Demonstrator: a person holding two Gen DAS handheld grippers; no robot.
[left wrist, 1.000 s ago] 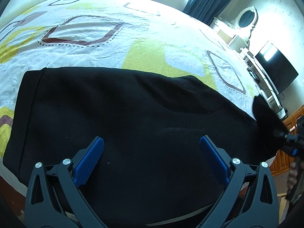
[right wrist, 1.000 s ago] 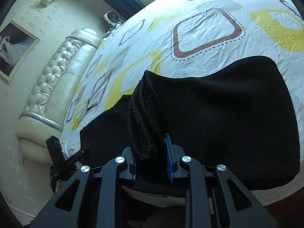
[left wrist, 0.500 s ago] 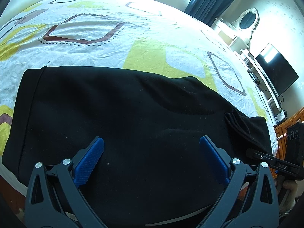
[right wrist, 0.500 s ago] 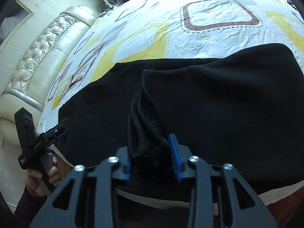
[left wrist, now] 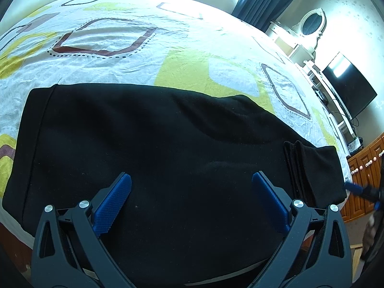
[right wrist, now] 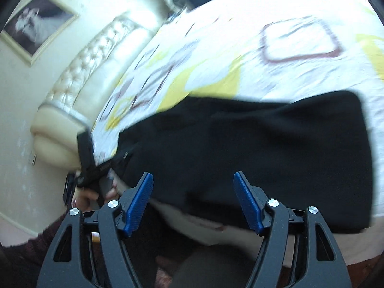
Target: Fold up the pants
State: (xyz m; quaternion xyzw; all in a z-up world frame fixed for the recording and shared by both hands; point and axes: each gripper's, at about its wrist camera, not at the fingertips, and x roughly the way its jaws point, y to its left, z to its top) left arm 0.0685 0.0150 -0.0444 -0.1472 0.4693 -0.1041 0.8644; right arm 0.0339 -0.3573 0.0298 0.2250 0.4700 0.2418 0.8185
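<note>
The black pants (left wrist: 156, 139) lie flat along the near edge of the bed, with a folded bunch of cloth (left wrist: 309, 168) resting at their right end. My left gripper (left wrist: 192, 180) is open and empty, just above the pants near the bed edge. My right gripper (right wrist: 193, 180) is open and empty, drawn back off the pants (right wrist: 264, 144) at the bed edge; this view is motion-blurred. The left gripper also shows in the right wrist view (right wrist: 93, 165), held in a hand.
The bed has a white sheet (left wrist: 144, 48) with yellow and brown shapes. A cream padded headboard (right wrist: 79, 91) is on the left. A TV (left wrist: 348, 86), a white dresser and a wooden cabinet (left wrist: 364, 168) stand to the right.
My right gripper opened and let go of the bunched end of the pants, which now lies on the garment's right end. The right gripper pulled back. The left gripper barely moved.
</note>
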